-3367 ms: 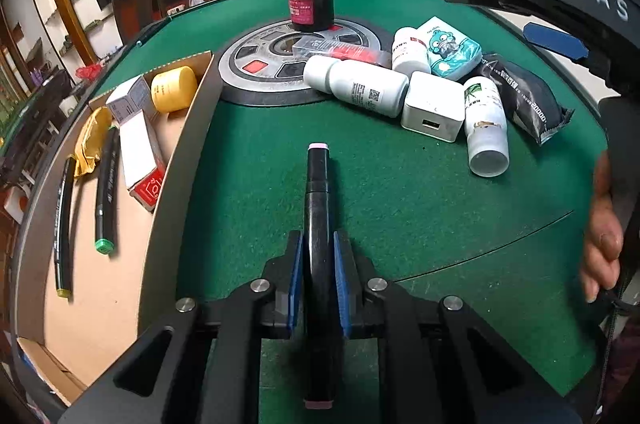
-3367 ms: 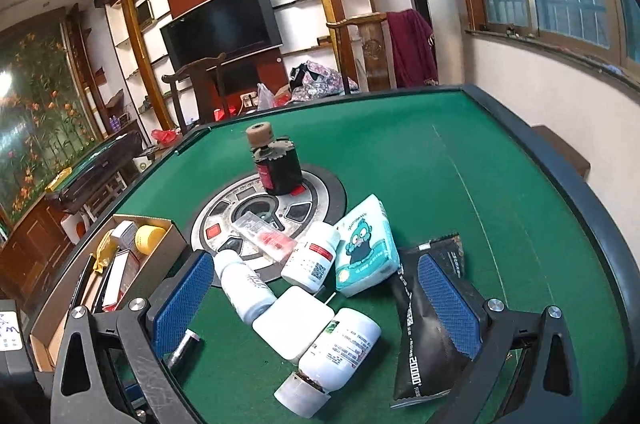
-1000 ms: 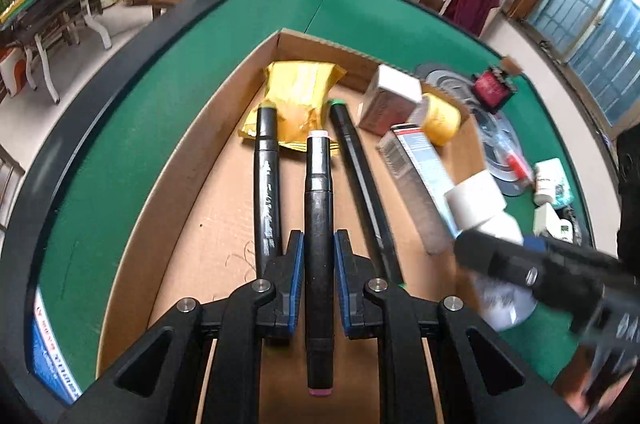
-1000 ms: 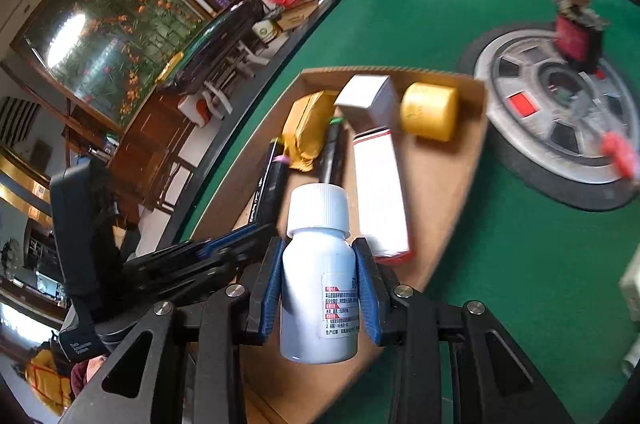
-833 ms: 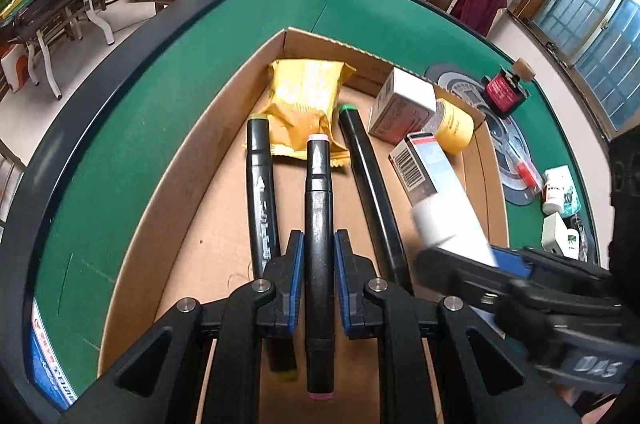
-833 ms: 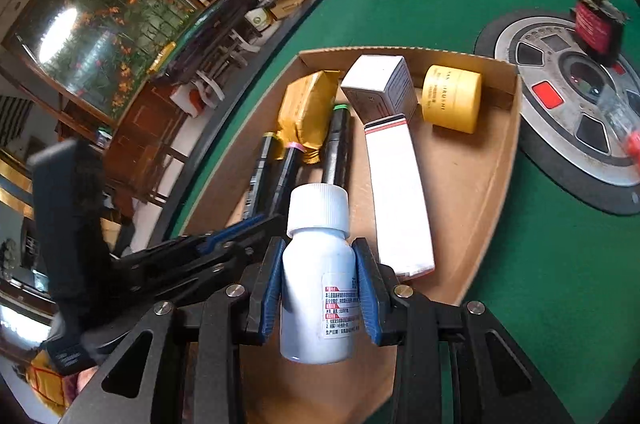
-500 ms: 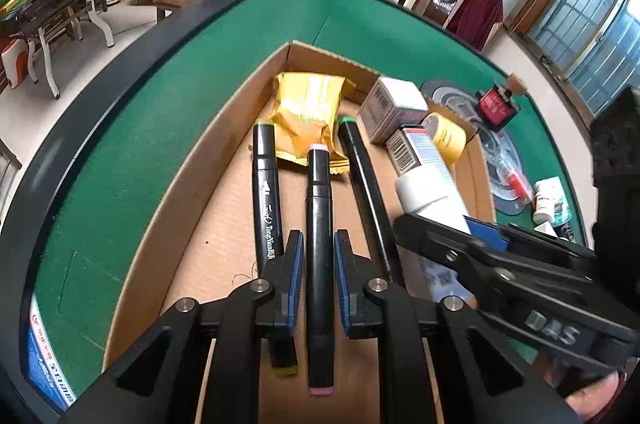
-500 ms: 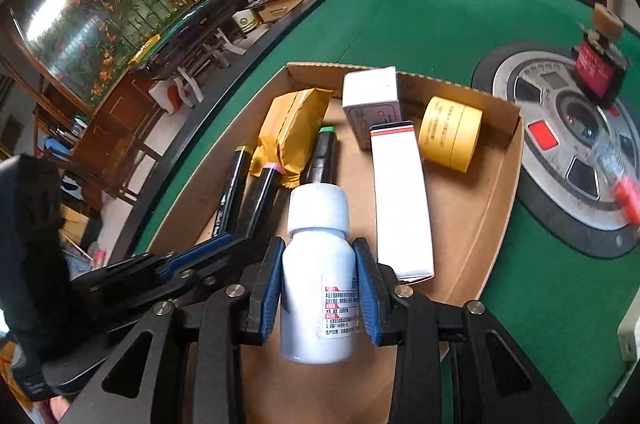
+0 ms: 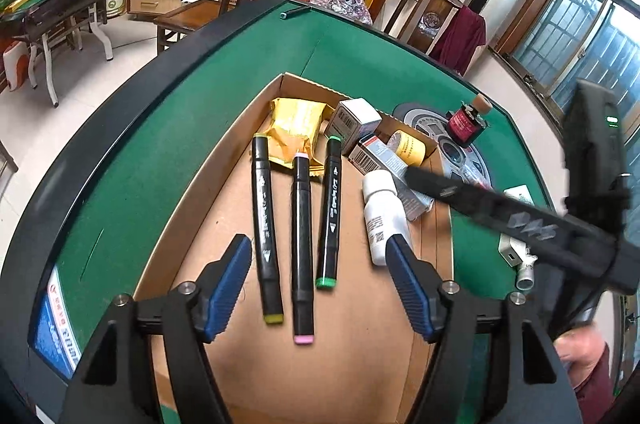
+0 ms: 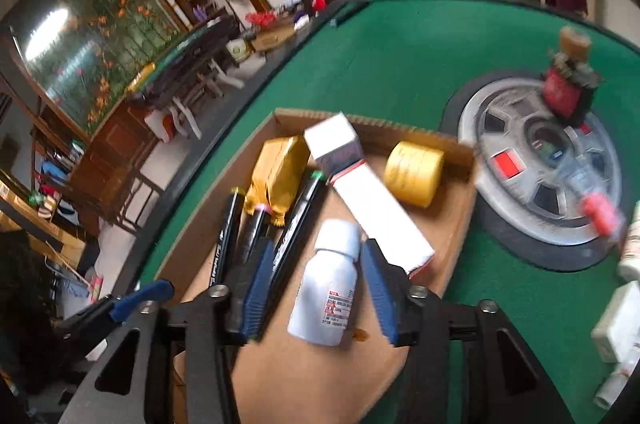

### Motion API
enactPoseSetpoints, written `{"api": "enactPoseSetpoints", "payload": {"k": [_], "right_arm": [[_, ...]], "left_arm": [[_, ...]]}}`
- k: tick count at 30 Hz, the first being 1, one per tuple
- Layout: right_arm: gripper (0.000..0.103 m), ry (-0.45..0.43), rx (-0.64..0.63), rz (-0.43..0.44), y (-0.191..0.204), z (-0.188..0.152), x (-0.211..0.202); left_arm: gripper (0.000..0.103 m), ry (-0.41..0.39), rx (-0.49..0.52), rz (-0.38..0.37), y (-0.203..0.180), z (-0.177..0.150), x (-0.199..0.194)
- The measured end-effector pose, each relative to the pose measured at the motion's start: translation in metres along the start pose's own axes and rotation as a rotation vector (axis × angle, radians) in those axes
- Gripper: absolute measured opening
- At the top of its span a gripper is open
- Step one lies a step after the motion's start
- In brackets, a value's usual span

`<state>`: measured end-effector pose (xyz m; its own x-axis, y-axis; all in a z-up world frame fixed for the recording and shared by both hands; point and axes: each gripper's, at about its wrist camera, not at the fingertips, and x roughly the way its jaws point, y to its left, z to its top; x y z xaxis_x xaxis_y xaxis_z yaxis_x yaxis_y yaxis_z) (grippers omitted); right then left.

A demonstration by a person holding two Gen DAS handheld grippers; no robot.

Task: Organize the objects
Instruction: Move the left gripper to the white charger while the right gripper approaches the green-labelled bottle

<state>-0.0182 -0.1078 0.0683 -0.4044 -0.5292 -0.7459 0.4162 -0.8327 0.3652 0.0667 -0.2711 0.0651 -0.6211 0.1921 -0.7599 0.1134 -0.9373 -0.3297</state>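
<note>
A cardboard tray lies on the green felt table. Three black markers lie side by side in it: yellow-tipped, pink-capped and green-tipped. My left gripper hangs above their near ends, its jaws opening with nothing gripped. A white bottle lies tilted on the tray floor between the fingers of my right gripper. Its jaws are opening, with a gap at the left pad. The same bottle shows right of the markers in the left wrist view.
At the tray's far end sit a yellow packet, a small white box, a yellow jar and a long red-edged box. Beyond it lies a round grey panel with a dark red bottle. A white charger lies at right.
The left jaws opened and let go of the pink-capped marker, which now lies between the other two. The right jaws spread off the white bottle, now lying in the tray. Both grippers rose slightly.
</note>
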Motion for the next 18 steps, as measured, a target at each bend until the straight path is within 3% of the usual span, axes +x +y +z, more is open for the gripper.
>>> {"api": "enactPoseSetpoints", "payload": {"k": [6,12,18], "right_arm": [[0.079,-0.162,-0.023,-0.095,-0.024,-0.013,-0.064],[0.082,-0.3,0.058,-0.2,-0.081,-0.027,-0.121],[0.087,-0.393,0.124,-0.321,-0.141,-0.044,-0.159]], "left_arm": [[0.071,0.006,-0.007,-0.007,-0.009,-0.009,-0.009],[0.072,0.044,0.038,-0.109,-0.046,-0.019,-0.015],[0.076,0.086,0.199,-0.171,-0.118,-0.034,-0.008]]}}
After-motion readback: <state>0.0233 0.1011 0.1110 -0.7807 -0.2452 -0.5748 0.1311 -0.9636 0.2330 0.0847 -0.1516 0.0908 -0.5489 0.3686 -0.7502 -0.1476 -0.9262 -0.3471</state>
